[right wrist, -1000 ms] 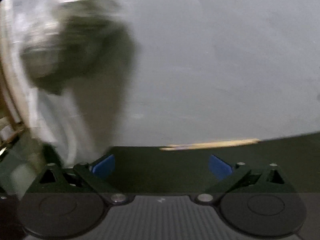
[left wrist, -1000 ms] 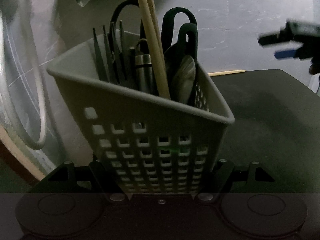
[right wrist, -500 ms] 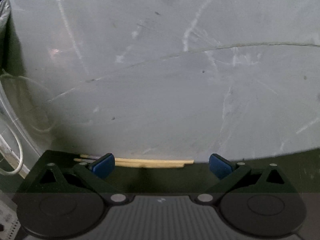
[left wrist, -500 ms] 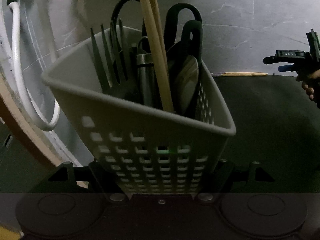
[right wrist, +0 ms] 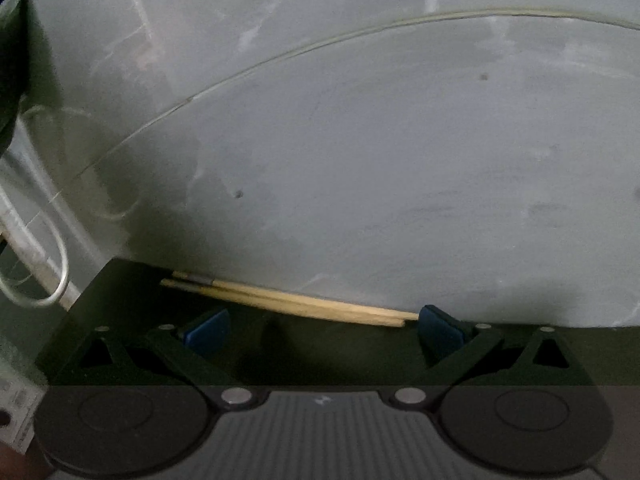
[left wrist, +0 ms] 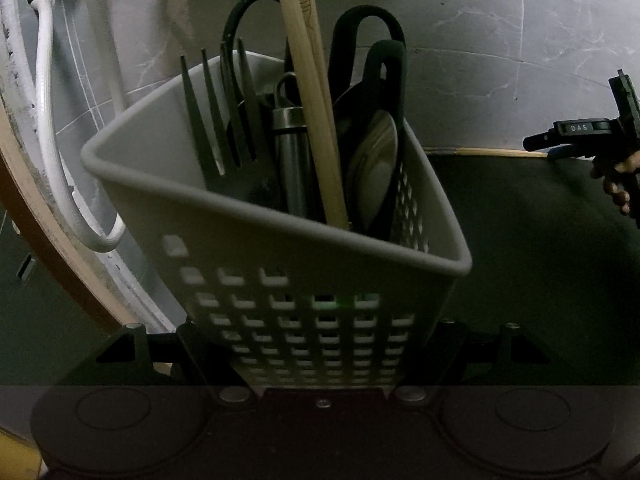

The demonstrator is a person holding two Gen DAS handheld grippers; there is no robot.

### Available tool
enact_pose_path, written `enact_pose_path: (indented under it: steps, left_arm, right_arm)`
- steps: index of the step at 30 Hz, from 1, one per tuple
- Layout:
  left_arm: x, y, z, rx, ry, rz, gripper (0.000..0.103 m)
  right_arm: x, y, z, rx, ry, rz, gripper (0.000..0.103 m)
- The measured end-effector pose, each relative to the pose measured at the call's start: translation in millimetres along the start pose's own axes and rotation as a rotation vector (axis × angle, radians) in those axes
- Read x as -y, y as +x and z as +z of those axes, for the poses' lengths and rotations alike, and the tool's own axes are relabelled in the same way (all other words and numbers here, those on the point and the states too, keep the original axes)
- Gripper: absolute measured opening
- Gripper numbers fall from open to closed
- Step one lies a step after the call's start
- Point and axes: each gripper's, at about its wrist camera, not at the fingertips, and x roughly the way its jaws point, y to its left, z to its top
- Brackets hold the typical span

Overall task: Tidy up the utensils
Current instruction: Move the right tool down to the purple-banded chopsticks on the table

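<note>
My left gripper (left wrist: 320,344) is shut on a grey perforated utensil basket (left wrist: 280,264), its fingers pressed to the basket's lower sides. The basket holds a black fork (left wrist: 212,120), black loop-handled tools (left wrist: 376,52), a steel handle (left wrist: 290,152), a steel spoon (left wrist: 374,168) and a pair of wooden chopsticks (left wrist: 312,92). A second pair of chopsticks (right wrist: 296,302) lies along the far edge of the dark table (right wrist: 340,356). My right gripper (right wrist: 324,332) is open just short of them, its right blue pad (right wrist: 440,332) close to their thick ends. The left wrist view shows that gripper (left wrist: 560,142) at the far right.
A grey marbled floor (right wrist: 360,140) spreads beyond the table edge. White hoses (left wrist: 48,120) loop along a pale wall on the left, beside a wooden rim (left wrist: 52,240). A person's fingers (left wrist: 618,192) grip the right tool's handle.
My right gripper has dropped and closed in on the chopsticks at the table's far edge, which now sit just past its pads. The basket stays in my left gripper, slightly turned.
</note>
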Motion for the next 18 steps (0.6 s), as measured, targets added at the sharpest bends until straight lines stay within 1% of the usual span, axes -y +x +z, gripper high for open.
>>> enact_pose_path:
  steps: [2,5,6,8,9,11,14,18]
  left_arm:
    - [-1,0,0,0.000,0.000,-0.001,0.079]
    - [-1,0,0,0.004,0.001,-0.003,0.079]
    - [-1,0,-1,0.004,0.001,-0.004,0.079]
    - [-3,0,-2,0.005,0.002,-0.004,0.079]
    - [-3,0,-2,0.006,0.002,-0.005,0.079]
    - [-4,0,-3,0.008,0.004,-0.006,0.079]
    - [-4,0,-4,0.008,0.005,-0.007,0.079]
    - [-4,0,-4,0.008,0.006,-0.007,0.079]
  right_arm:
    - [-2,-6,-1,-0.035,-0.026,0.039,0.102]
    - [-18,-9,-3,-0.111,-0.117,0.105,0.101]
    - [-23,-11,-4,-0.116,-0.148,0.099,0.101]
    - [-28,-17,-3,-0.091,-0.211,0.019,0.101]
    - [-26,-18,-2,-0.086,-0.211,-0.009,0.101]
    - [-13,-16,1,-0.085,-0.158,-0.051,0.101]
    - [-1,-13,2,-0.089,-0.132,-0.069,0.101]
    - [-2,-6,3,-0.114,-0.194,-0.068,0.103]
